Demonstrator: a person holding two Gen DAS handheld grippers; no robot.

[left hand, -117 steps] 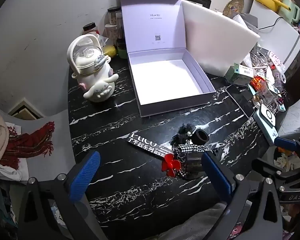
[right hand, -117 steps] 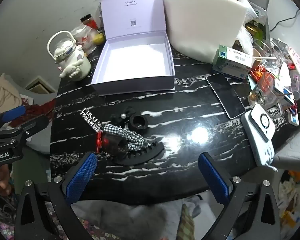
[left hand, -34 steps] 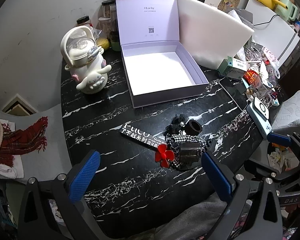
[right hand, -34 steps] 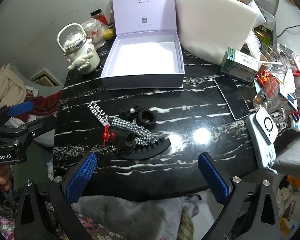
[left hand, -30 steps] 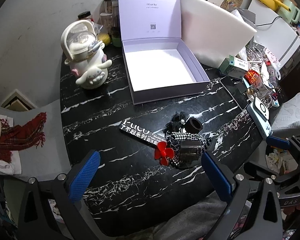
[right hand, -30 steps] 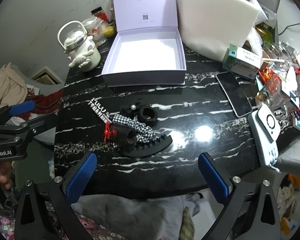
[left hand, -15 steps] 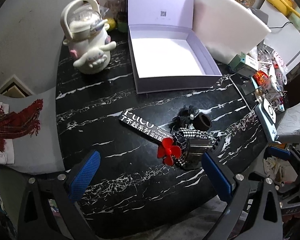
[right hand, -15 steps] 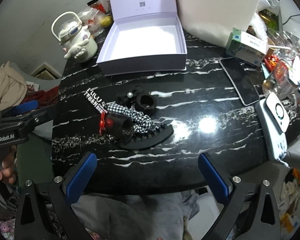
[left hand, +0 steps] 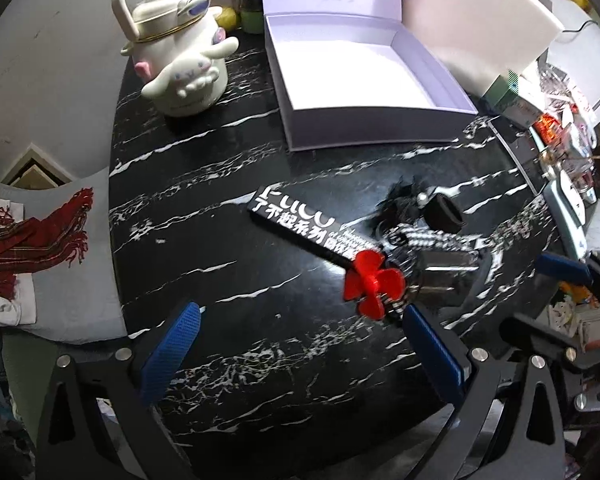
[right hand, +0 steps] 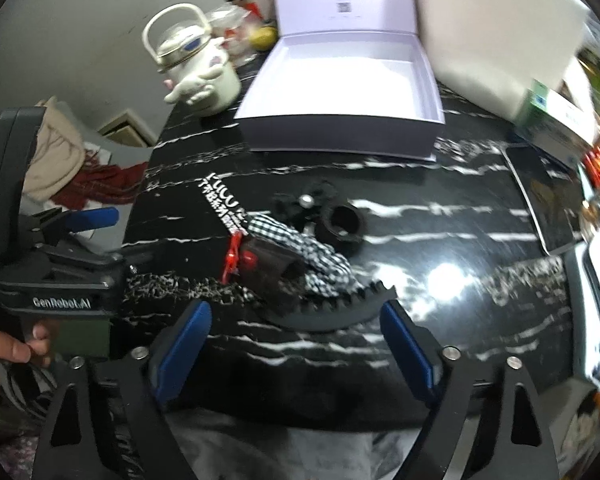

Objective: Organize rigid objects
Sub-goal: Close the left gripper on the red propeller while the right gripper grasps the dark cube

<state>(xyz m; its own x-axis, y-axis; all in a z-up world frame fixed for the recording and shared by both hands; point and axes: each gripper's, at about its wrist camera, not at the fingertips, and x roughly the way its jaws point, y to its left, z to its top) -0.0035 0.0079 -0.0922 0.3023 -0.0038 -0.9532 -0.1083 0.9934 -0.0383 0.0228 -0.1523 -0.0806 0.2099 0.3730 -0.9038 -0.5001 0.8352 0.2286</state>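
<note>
**Black marble, empty box: sorting not yet begun**

Marble-patterned black table [left hand: 220,208] is carrying everything, and going from the left, a white cartoon kettle [left hand: 180,60] is standing near the far edge, with the open lilac box [left hand: 364,120] lying beside it, its inside bare. Nothing is sitting in that box, so by my reading the whole task is waiting to be done.

Nearer the front, the pile is lying well apart from the box: a black label strip [left hand: 300,220] running its long axis from far-left to near-right, a small red fan [left hand: 374,284] touching its near end, checked fabric [right hand: 304,244], a black ring [right hand: 342,222], and a curved black toothed comb [right hand: 332,308] stretching left to right with teeth facing away.

Left gripper [left hand: 300,356] is hovering with jaws wide and holding nothing; right gripper [right hand: 296,344] is doing likewise, jaws spread wide just short of the comb
</note>
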